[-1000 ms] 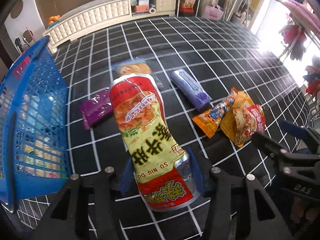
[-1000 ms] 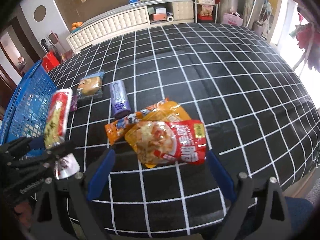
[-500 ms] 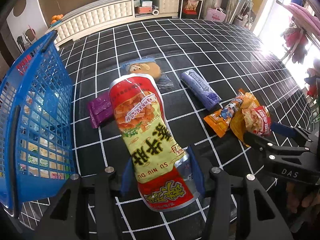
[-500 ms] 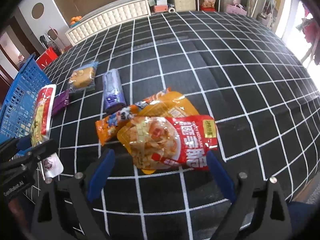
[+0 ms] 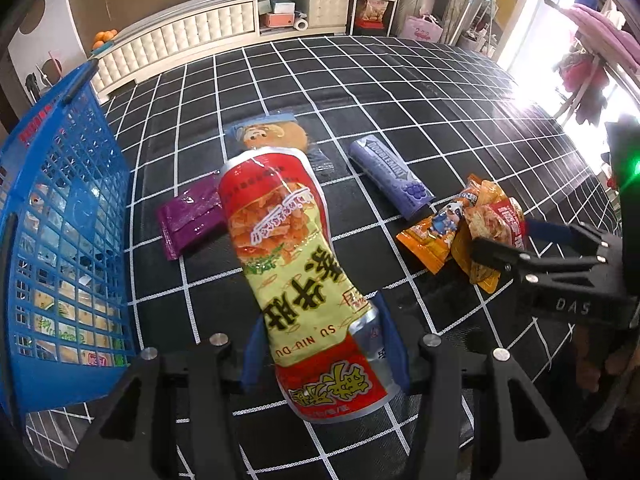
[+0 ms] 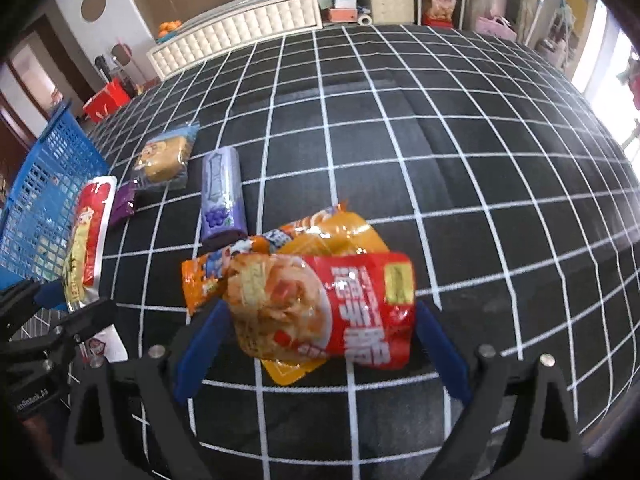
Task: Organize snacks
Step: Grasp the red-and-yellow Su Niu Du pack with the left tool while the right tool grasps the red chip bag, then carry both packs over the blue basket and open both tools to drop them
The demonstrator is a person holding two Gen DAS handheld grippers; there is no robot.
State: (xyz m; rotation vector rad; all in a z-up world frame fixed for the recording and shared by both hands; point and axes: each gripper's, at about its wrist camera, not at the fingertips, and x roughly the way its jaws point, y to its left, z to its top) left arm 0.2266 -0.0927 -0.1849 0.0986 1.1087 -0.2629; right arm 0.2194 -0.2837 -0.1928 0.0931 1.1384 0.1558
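Snacks: some already in basket (image 5: 60,240), L gripper (image 5: 324,344) pinching tall bag (image 5: 296,264), R gripper (image 6: 320,344) spread round red bag (image 6: 340,312), approx. five left on table (image 6: 440,168).

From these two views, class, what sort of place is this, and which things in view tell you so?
Probably a lived-in home room: a long white cabinet with oranges on it, clothes hanging by a bright window, and a checked tablecloth.
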